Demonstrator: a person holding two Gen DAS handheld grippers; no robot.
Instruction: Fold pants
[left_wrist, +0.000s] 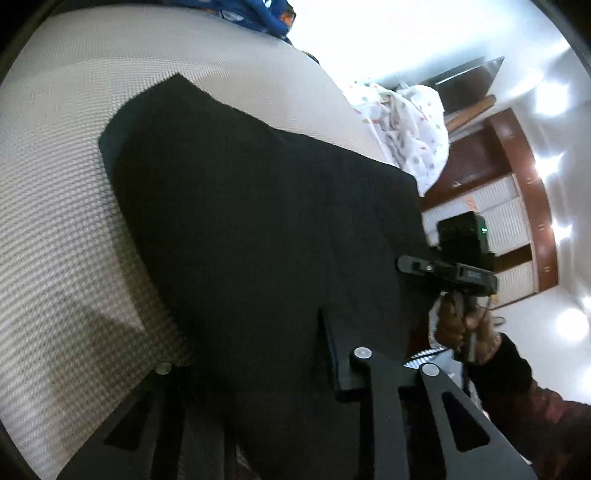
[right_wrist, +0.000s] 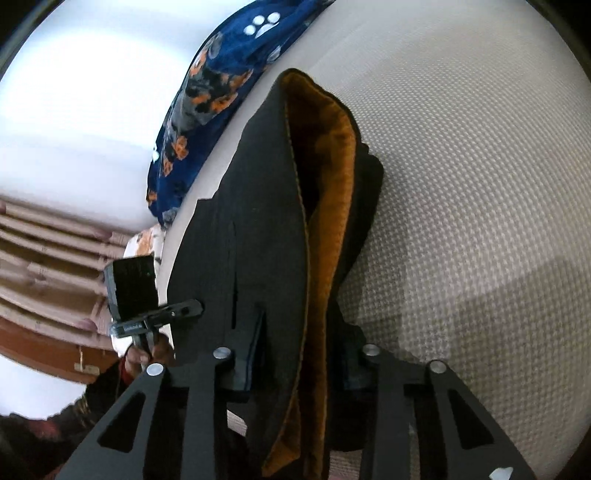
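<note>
Right, under me spreads the bed cover (left_wrist: 55, 221), a pale woven weave with a small waffle texture, shadow falling across its near part; at its far edge a blue blanket (right_wrist: 207, 122) with orange dogs and white paw prints lies bunched; in my left view a white printed sheet (left_wrist: 410, 129) is heaped past the cover's edge, with a brown wooden cabinet (left_wrist: 517, 192) with pale louvred panels behind it and bright window glare washing out the top; in my right view pink pleated curtains (right_wrist: 48, 251) hang at the left.

Now the pants (left_wrist: 258, 221), black outside with an orange-brown fleecy lining (right_wrist: 325, 206) showing along the open waist; they lie on the cover and run from my fingers away toward the blanket.

My left gripper (left_wrist: 255, 365) has dark cloth filling the space between its fingers, one finger (left_wrist: 332, 354) showing against the fabric, the other lost in the black; the jaws stand narrow and I cannot tell if the pads truly pinch the cloth.

My right gripper (right_wrist: 303, 358) has the waistband, lining and all, passing between its fingers; the jaws are clenched on the pants; each view shows the other gripper at the pants' edge, a hand (left_wrist: 458, 325) on its handle.
</note>
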